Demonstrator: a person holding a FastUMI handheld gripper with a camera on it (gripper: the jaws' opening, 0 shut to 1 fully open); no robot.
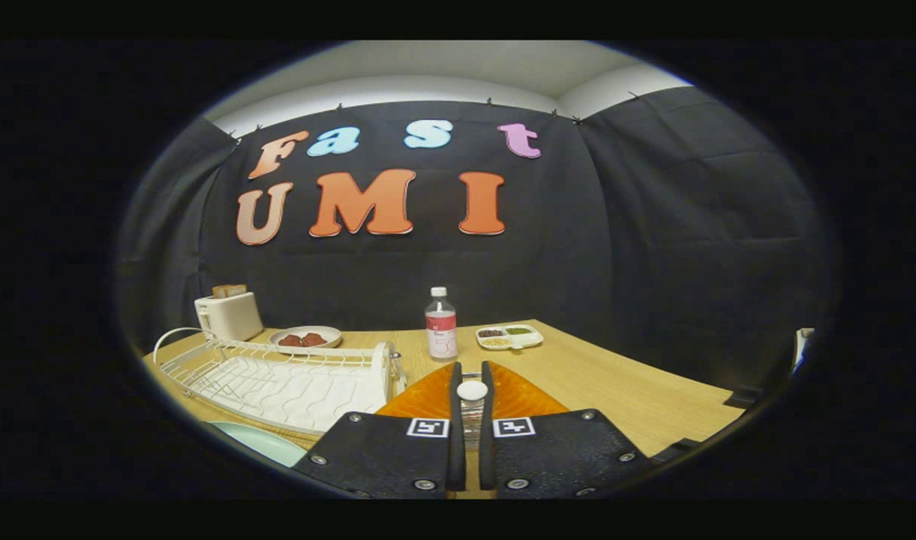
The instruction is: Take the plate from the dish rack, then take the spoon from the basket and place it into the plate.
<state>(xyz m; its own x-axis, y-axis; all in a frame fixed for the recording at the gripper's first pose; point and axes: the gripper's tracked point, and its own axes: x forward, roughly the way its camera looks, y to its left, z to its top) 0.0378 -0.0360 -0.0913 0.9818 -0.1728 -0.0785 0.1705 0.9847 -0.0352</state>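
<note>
Two fingers of the gripper (472, 367) drawn almost together at bottom centre of the frame, leaving only a thin slit and seemingly pinching a slim clear stem with a round white end (472, 390), most likely the spoon, held upright between them. Just beyond the fingertips, the orange basket (427, 397), low in the middle of the frame. Pale green plate (259, 442) lying flat at lower left, partly cut off, just in front of the white dish rack (277, 379) on the wooden surface (615, 390); first step judged done, spoon transfer under way. Main risk: a narrow, smooth stem pinched near one end, so liable to pivot or slide out during the swing leftward, dropping onto the surface or back into the basket. Second risk: clipping the near rail of the rack on the way across, given how close to it the plate sits. Third: releasing too early or too high above the plate, letting the spoon bounce off the rim or skid the plate. Bowl end of the spoon hidden below the fingers, so hard to judge whether clear of the basket wall; snagging there possible. Bottle (441, 324) further back at centre, well apart and no threat.
</note>
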